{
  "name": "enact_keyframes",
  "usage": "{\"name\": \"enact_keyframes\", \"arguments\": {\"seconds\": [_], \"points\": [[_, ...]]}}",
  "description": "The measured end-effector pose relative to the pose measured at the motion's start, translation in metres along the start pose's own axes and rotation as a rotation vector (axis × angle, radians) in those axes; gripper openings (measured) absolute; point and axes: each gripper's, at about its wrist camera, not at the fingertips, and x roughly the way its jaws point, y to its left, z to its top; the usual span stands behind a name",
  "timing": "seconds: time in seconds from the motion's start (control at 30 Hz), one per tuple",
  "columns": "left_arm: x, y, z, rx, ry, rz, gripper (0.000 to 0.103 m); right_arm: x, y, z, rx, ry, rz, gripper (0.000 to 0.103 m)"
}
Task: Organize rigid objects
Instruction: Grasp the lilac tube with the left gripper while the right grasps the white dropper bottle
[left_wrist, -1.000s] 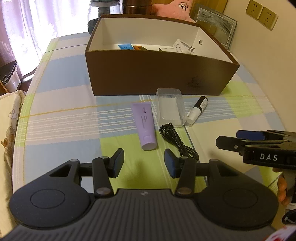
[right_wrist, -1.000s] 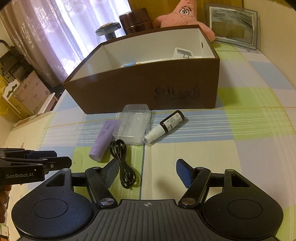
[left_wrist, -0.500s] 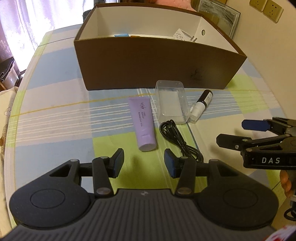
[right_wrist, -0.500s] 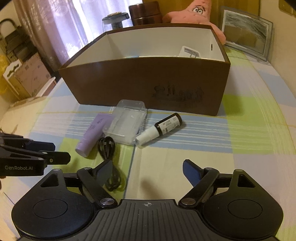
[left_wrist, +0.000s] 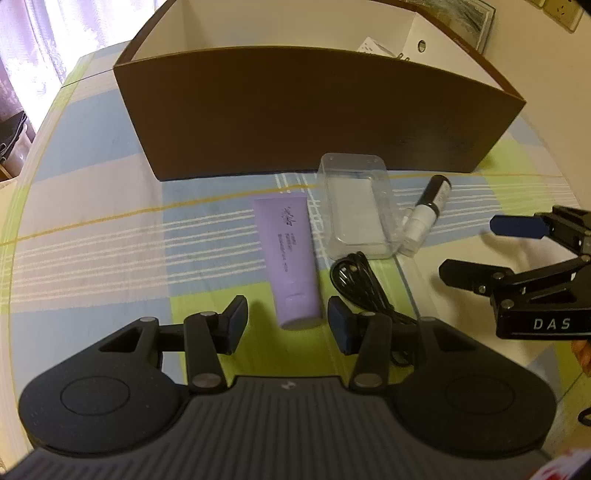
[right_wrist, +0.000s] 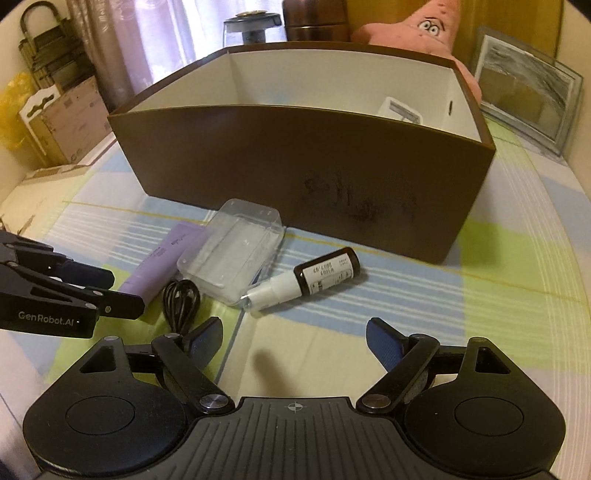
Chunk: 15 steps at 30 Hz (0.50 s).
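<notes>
Black-framed with blue pads, the left tool (left_wrist: 286, 319) stood partly spread above the surface (left_wrist: 92, 229), its jaws empty and pinching nothing. The cap end of a purple tube (left_wrist: 290, 254) lay on the surface just ahead of the gap between its pads. The right tool (right_wrist: 295, 341) was spread wide, its jaws having just been opening, with nothing between them. Bare surface lay below that gap.

A small spray bottle (right_wrist: 314, 282) lay on its side just ahead of the right tool, its white nozzle end against a clear plastic case (right_wrist: 231, 262). The case lay flat between the bottle and the tube. A coiled black cable (left_wrist: 364, 286) lay near the left tool's right pad, in front of the case. All four items lay in a row on the checked cloth of the surface.

Behind the row stood an open brown box (right_wrist: 295, 166) with a white interior; a white item (right_wrist: 400, 109) leaned inside at its right end. A pink plush toy (right_wrist: 421, 29) and a framed picture (right_wrist: 524, 99) stood behind the box.
</notes>
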Motion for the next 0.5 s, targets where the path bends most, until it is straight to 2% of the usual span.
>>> {"name": "enact_keyframes", "arguments": {"seconds": [0.17,0.27,0.5], "points": [[0.008,-0.002,0.003,0.006,0.0,0.014,0.042,0.011,-0.002,0.006,-0.075,-0.007,0.015,0.083],[0.013,-0.001,0.004,0.009,0.001,0.025,0.028,0.017,0.001,0.008,-0.146,-0.014,0.009,0.083],[0.018,0.0,0.006,0.018,-0.008,0.043,0.027,0.029,0.002,0.01,-0.248,-0.026,0.0,0.089]]}}
